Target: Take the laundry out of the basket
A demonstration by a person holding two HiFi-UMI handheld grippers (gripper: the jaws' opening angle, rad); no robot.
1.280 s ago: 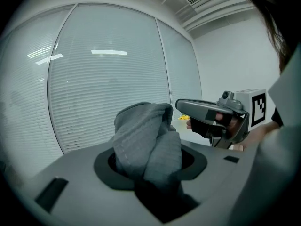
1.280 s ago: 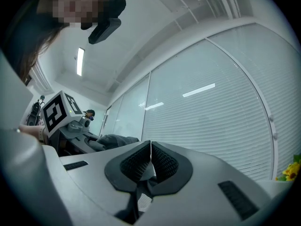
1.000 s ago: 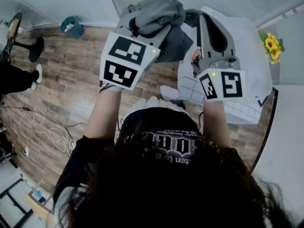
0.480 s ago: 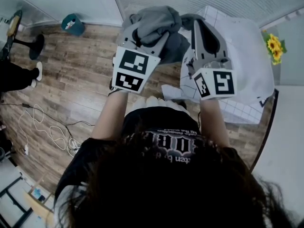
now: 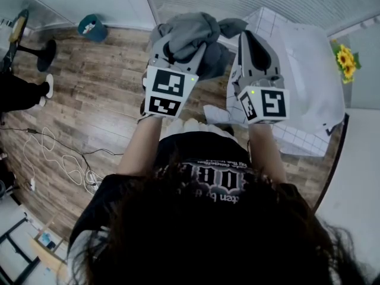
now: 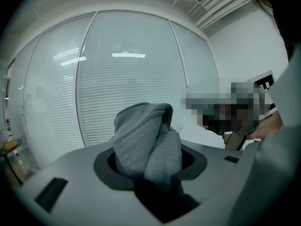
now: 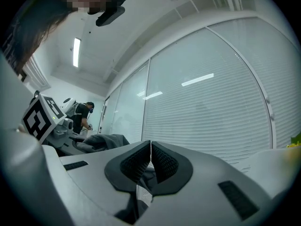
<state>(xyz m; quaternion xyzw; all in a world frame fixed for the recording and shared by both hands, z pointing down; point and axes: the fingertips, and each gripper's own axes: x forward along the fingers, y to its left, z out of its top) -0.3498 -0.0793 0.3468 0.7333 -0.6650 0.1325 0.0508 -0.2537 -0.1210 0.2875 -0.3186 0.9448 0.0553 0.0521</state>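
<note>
A grey garment [image 5: 191, 29] hangs bunched in the air above the wooden floor. My left gripper [image 5: 180, 40] is shut on it; a thick ribbed fold [image 6: 141, 135] fills the gap between its jaws. One end of the cloth [image 5: 233, 24] reaches across to my right gripper [image 5: 249, 39]. That gripper [image 7: 150, 160] has its pads almost touching, pinching a thin dark edge of the garment with a white label [image 7: 143, 196] hanging below. The rest of the garment [image 7: 101, 141] shows at the left of the right gripper view. No basket is in view.
A table with a white grid-patterned cloth [image 5: 306, 52] stands to the right, with sunflowers [image 5: 341, 61] at its far edge. A teal bin [image 5: 91, 27] sits by the wall at upper left. Cables [image 5: 59, 159] lie on the floor. Another person's legs [image 5: 24, 97] are at the left edge.
Both grippers have drawn closer together, and the garment has stayed bunched between them. The left gripper shifted right and a little toward me.
</note>
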